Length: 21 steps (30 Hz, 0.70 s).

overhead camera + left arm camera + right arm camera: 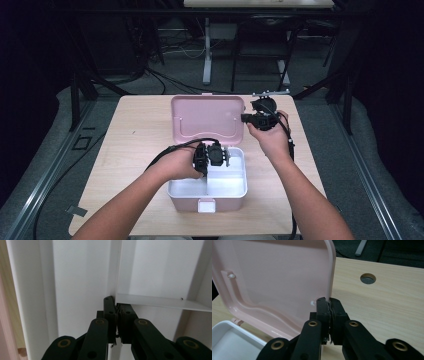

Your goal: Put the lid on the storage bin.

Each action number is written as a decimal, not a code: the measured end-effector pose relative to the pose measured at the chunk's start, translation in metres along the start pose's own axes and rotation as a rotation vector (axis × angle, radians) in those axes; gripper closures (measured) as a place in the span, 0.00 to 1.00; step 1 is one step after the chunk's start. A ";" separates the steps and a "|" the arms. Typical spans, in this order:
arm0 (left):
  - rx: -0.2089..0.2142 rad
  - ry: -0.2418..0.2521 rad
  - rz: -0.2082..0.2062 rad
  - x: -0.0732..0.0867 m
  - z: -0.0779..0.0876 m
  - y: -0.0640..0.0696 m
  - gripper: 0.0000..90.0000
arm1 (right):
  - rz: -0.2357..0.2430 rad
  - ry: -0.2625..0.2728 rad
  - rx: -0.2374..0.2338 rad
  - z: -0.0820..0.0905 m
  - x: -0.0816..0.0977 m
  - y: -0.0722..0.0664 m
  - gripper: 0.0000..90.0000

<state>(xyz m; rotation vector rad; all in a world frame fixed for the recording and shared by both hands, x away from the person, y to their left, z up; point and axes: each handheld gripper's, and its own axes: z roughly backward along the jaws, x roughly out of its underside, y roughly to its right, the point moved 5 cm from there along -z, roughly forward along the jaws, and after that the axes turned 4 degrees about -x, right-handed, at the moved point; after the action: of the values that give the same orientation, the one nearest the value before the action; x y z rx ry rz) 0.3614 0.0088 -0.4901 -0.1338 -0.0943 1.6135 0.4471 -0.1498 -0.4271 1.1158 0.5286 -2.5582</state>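
Pink box (207,192) near the front edge of the table (140,135), roughly centred, open. White inner tray (227,185) seated in it, split by thin upright dividers (160,302) into compartments. Pink lid (207,117) standing up at the back of the box, tilted slightly away, its inner face with a raised U-shaped ridge turned toward the person.

Left gripper (212,155) reaching down into the tray from the box's left side, jaws pressed together on the upper edge of a white divider where two dividers meet; in the left gripper view the thin white wall runs straight into the seam between the black jaws (116,305). Pinched tight on that divider, no gap visible.

Right gripper (250,118) at the lid's right edge, up near its top corner, jaws closed onto the pink rim; in the right gripper view the rim drops directly between the two pads (328,303). Clamped narrow on the lid edge.

Pale wood table beyond the lid, with a round cable hole (368,278) behind it. Black cables and metal frame legs on the dark floor past the table's far edge.
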 end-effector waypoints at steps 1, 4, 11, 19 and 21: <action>-0.001 0.001 -0.001 0.000 0.000 0.000 0.96 | 0.010 0.001 -0.038 0.003 0.001 -0.002 0.97; -0.009 0.004 -0.001 0.000 0.000 0.000 0.96 | 0.031 0.012 -0.038 0.010 0.004 -0.005 0.97; -0.012 0.028 0.009 0.003 0.000 0.000 0.96 | 0.068 0.029 -0.049 0.021 0.010 -0.011 0.97; -0.042 0.043 0.041 0.005 0.001 -0.001 0.84 | 0.085 0.029 -0.041 0.026 0.012 -0.013 0.97; -0.039 0.049 0.045 0.005 0.002 0.000 0.81 | 0.083 0.038 -0.030 0.026 0.012 -0.014 0.97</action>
<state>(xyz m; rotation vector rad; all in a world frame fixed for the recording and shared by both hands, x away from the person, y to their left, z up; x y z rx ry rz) 0.3605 0.0141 -0.4884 -0.2065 -0.0859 1.6526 0.4168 -0.1509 -0.4170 1.1536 0.5167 -2.4548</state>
